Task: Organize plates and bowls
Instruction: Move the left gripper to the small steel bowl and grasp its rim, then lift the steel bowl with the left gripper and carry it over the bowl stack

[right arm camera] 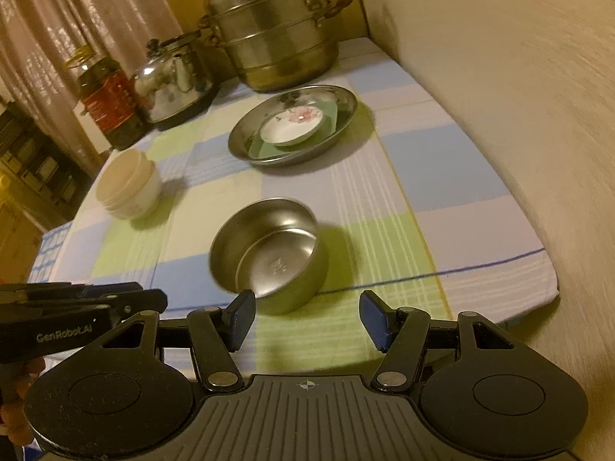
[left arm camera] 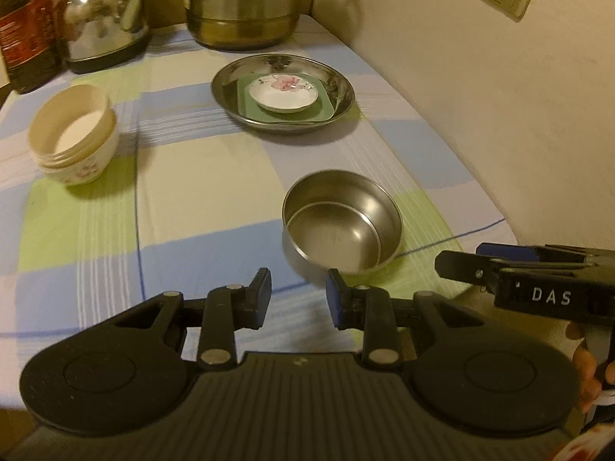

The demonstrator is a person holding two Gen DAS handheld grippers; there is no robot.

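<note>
Left tongs and right tongs: both spread, nothing held. Steel bowl sits upright on tablecloth, mouth up, just ahead of both; round, no long axis.

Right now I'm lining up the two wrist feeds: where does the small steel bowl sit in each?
Left wrist: steel bowl right of centre, just beyond the open left gripper.
Right wrist: steel bowl left of centre, ahead of the open right gripper.
Shared landmark: the steamer pot at the back.
</note>
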